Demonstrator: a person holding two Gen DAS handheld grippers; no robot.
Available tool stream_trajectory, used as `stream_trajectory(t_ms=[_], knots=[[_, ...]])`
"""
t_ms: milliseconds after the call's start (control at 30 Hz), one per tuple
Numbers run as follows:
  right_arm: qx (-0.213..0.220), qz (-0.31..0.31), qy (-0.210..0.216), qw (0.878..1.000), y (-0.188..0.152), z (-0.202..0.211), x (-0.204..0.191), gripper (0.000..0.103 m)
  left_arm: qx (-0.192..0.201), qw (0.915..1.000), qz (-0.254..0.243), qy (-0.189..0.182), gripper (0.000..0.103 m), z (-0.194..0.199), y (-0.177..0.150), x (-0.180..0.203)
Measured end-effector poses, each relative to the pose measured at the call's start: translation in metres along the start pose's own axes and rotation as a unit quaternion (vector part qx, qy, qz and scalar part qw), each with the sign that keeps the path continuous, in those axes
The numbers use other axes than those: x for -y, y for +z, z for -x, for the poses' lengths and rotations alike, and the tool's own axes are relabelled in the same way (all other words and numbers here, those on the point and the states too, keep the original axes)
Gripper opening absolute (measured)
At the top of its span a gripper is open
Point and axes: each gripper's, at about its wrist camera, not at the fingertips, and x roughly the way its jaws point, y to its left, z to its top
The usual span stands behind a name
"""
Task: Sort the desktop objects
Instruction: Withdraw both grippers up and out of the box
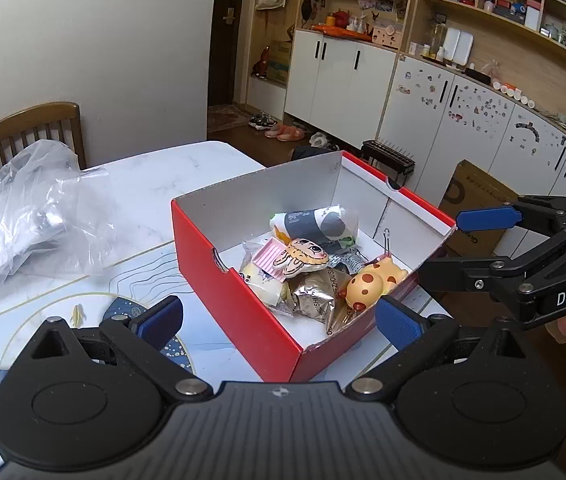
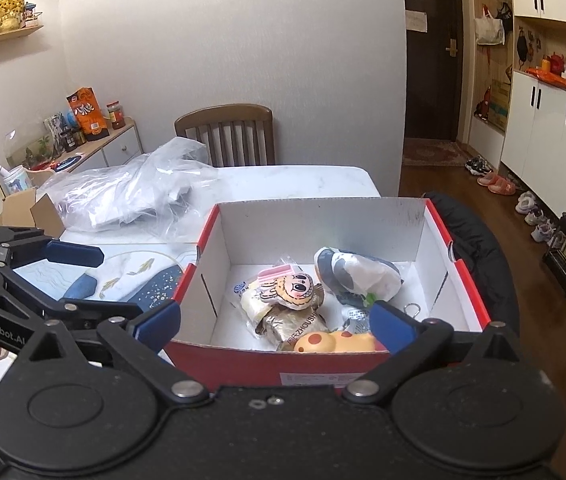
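Note:
A red cardboard box (image 1: pixel 239 320) with a white inside stands on the table; it also shows in the right wrist view (image 2: pixel 323 368). In it lie a yellow spotted toy (image 1: pixel 371 282) (image 2: pixel 323 343), a cartoon-face plush (image 1: pixel 305 258) (image 2: pixel 293 288), a gold foil packet (image 1: pixel 315 300) (image 2: pixel 295 326), a grey-white rolled pack (image 1: pixel 317 222) (image 2: pixel 357 274) and a white wrapped snack (image 2: pixel 251 304). My left gripper (image 1: pixel 279 322) is open and empty in front of the box's near corner. My right gripper (image 2: pixel 275 322) is open and empty at the box's near wall; it also shows in the left wrist view (image 1: pixel 471 256).
A crumpled clear plastic bag (image 1: pixel 31 216) (image 2: pixel 131 192) lies on the white marble table (image 1: pixel 171 176). A patterned mat (image 1: pixel 35 320) lies under the box. A wooden chair (image 2: pixel 229 132) stands behind the table. A black cloth (image 2: pixel 479 248) lies right of the box.

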Motion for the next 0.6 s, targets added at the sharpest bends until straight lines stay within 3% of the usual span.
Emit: stream_trajectory(t_ms=[200, 600], knots=[[-0.003, -0.009, 0.002, 1.000, -0.002, 0.000, -0.001, 0.101, -0.007, 0.9999, -0.003, 0.015, 0.103, 0.000, -0.003, 0.002], [-0.011, -0.017, 0.005, 1.000, -0.005, -0.003, -0.010, 0.101, -0.012, 0.9997, 0.021, 0.010, 0.103, 0.001, -0.007, -0.009]])
